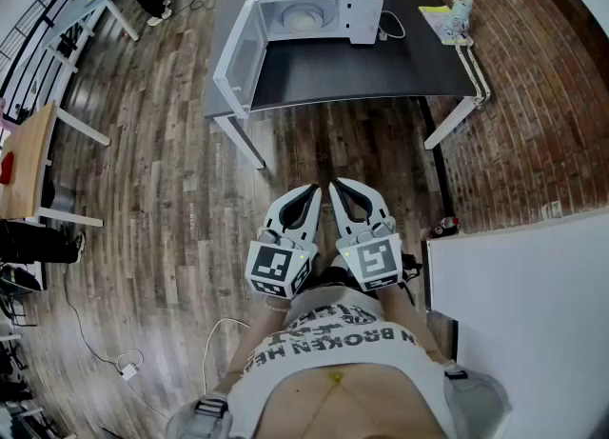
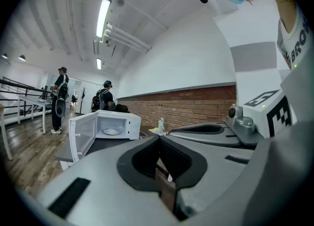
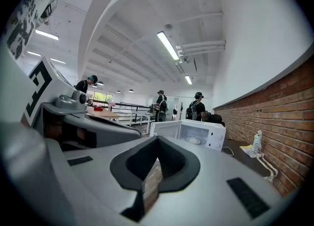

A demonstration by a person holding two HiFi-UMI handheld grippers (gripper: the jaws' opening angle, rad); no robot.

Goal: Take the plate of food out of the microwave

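Observation:
A white microwave [image 1: 314,1] stands on a dark table [image 1: 381,66], its door [image 1: 235,58] swung open to the left. Inside sits a pale plate of food [image 1: 304,18], also seen as the plate [image 2: 111,132] and the plate [image 3: 195,140] in the gripper views. My left gripper [image 1: 315,189] and right gripper [image 1: 335,186] are held side by side close to my body, well short of the table. Both are shut with nothing between the jaws. The left gripper [image 2: 158,137] and right gripper [image 3: 157,138] point toward the microwave.
A small bottle [image 1: 461,10] and a yellow paper lie at the table's right end, with a white cable by the microwave. A brick wall [image 1: 533,85] runs on the right. A wooden desk [image 1: 24,161] stands left. People stand far off beyond the table [image 2: 60,97].

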